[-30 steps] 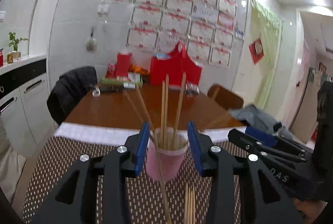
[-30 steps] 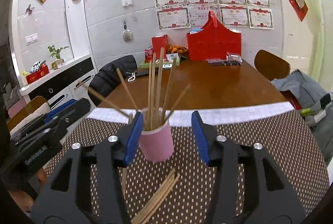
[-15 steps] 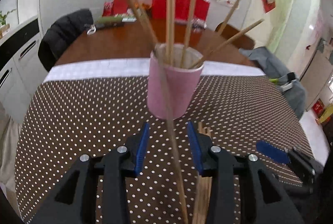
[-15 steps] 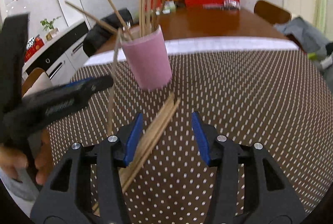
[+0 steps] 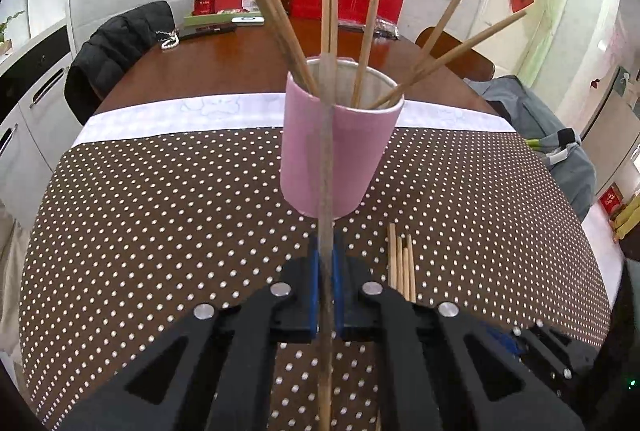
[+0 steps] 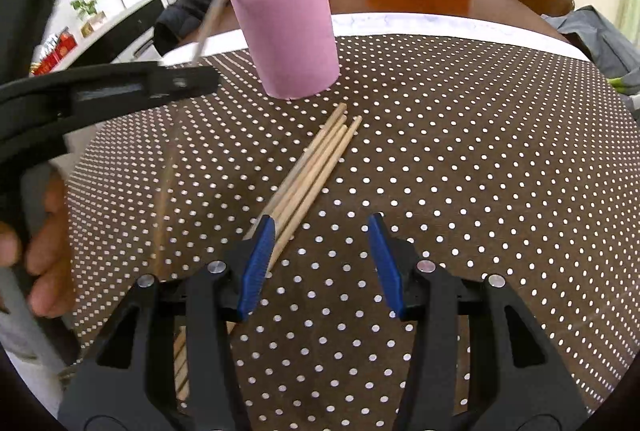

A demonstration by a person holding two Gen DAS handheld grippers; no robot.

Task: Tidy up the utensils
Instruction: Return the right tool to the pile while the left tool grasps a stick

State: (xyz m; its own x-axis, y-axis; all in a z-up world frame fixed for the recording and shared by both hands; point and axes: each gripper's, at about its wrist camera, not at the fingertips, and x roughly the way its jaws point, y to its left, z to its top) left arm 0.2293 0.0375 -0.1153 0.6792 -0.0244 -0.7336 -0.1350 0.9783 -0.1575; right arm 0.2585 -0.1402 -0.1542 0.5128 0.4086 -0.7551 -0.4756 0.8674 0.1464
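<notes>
In the left wrist view the left tongs (image 5: pixel 326 287) sit at bottom centre, their blue pads pressed together on a single wooden chopstick (image 5: pixel 326 191) that runs up the middle of the frame, its far end blurred in front of the pink cup (image 5: pixel 340 151). The cup stands upright on the brown polka-dot cloth (image 5: pixel 160 211) covering the near part of the worktop, just above the tongs in the picture. Several more chopsticks (image 5: pixel 370 31) stand in the cup and fan outward towards the top of the frame. To the right of the tongs, a small bundle of loose chopsticks (image 5: pixel 402 263) lies flat on the cloth, close to the cup's base.

In the right wrist view the right tongs (image 6: pixel 322 263) are at bottom centre with their jaws standing apart and nothing pinched between them. The loose bundle lies diagonally from the centre of the frame down towards the lower left, its near end passing just beside and under the left blue pad (image 6: pixel 258 263); whether it touches the pad cannot be told. The pink cup stands at upper centre. At the left edge the other tongs reach in from the side, gripping the blurred chopstick, with a person's hand (image 6: pixel 48 243) around their handle.
</notes>
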